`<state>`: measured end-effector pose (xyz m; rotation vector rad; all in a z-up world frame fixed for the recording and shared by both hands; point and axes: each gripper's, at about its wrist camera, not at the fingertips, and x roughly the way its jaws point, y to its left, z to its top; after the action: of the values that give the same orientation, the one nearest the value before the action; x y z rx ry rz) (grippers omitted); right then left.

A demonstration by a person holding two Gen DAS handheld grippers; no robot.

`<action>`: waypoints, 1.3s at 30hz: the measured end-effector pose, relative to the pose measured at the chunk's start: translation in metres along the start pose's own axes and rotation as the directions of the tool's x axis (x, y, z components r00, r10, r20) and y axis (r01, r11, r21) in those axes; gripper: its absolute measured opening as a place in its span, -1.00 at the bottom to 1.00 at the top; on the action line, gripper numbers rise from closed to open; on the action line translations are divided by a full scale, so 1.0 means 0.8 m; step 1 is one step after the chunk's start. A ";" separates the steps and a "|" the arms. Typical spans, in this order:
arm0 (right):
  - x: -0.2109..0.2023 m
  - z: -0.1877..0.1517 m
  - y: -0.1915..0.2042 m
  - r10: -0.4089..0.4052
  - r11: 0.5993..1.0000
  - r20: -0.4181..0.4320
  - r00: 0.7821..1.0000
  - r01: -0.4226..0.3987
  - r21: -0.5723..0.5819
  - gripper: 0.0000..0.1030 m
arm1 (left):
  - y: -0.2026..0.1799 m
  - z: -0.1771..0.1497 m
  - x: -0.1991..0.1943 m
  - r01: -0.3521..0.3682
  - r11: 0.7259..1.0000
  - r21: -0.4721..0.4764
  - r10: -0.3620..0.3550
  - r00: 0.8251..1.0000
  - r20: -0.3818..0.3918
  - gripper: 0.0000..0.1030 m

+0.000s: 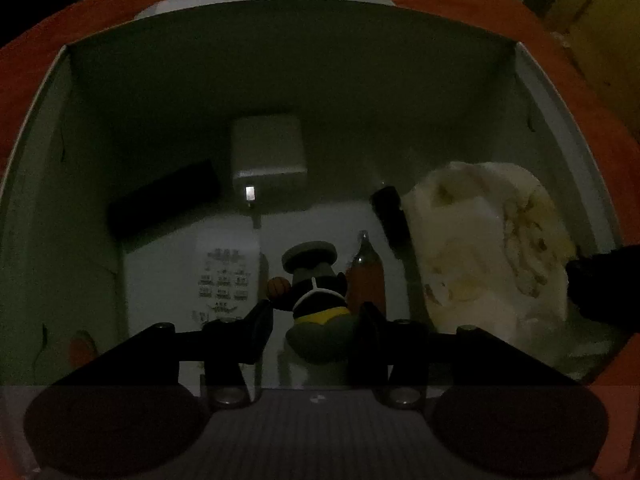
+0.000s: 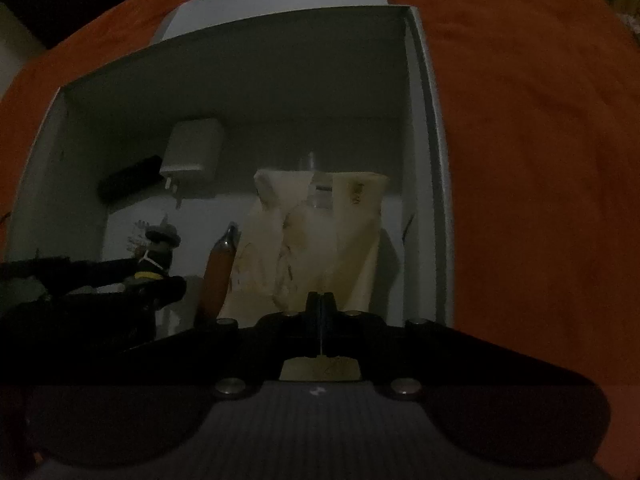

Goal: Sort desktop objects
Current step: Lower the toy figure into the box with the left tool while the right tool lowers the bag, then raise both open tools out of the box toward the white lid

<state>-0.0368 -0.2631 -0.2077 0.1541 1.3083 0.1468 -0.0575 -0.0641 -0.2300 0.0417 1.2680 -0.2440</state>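
Orange cloth under white box [image 1: 532, 92]; left tool [image 1: 316, 312] grips figurine [image 1: 316, 300] inside, right tool [image 2: 321, 300] pinches cream bag [image 2: 320, 240].

Box [image 1: 280, 80] far half free, charger [image 1: 266, 156], cloth bundle [image 1: 488, 240] crowding floor

Label print [image 1: 225, 280] too blurred to read, figurine's [image 1: 316, 300] base hidden behind jaws

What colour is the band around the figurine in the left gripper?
Yellow, on the figurine; clearest in the left wrist view.
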 end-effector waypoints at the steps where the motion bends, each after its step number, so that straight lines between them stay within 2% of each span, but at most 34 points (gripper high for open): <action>1: 0.002 0.000 0.001 -0.002 1.000 0.001 1.000 0.002 -0.005 -0.97 | 0.000 0.000 0.000 -0.003 1.000 -0.004 0.003 1.000 0.004 -0.17; 5: 0.001 -0.002 0.002 -0.009 1.000 0.005 1.000 0.010 -0.019 -0.97 | 0.003 -0.002 0.002 -0.016 1.000 -0.018 0.016 1.000 -0.005 -0.17; 9: -0.001 -0.001 -0.003 -0.001 1.000 -0.002 1.000 0.001 0.013 -0.93 | 0.006 -0.002 0.001 -0.034 0.999 -0.033 0.033 0.999 -0.016 -0.13; 11: 0.000 0.001 -0.003 0.007 1.000 -0.011 1.000 -0.007 0.026 -0.84 | 0.007 -0.001 -0.002 -0.037 0.999 -0.039 0.037 0.999 -0.011 0.04; 14: -0.003 0.001 -0.004 0.014 0.999 -0.019 1.000 -0.013 0.039 -0.76 | 0.006 -0.002 -0.007 -0.034 0.999 -0.031 0.035 0.999 0.002 0.13; 19: -0.005 0.003 -0.001 0.006 0.999 -0.016 1.000 -0.005 0.046 -0.63 | 0.008 0.000 -0.016 -0.018 0.999 -0.031 0.019 1.000 0.013 0.14; 23: -0.012 0.007 0.003 0.018 0.998 -0.007 1.000 -0.017 0.057 -0.33 | 0.014 0.006 -0.023 -0.007 0.999 -0.048 0.008 1.000 0.027 0.14; 31: -0.037 0.025 0.013 0.037 0.998 0.022 0.999 -0.038 0.059 -0.33 | 0.030 0.031 -0.049 0.030 0.996 -0.090 -0.023 0.997 0.078 0.14; 39: -0.074 0.062 0.020 0.064 0.997 0.097 0.993 -0.068 0.039 -0.24 | 0.058 0.071 -0.080 0.038 0.992 -0.118 -0.019 0.987 0.161 0.14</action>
<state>-0.0037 -0.2607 -0.1362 0.2372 1.2121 0.1662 -0.0124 -0.0184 -0.1572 -0.0979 1.1224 -0.1912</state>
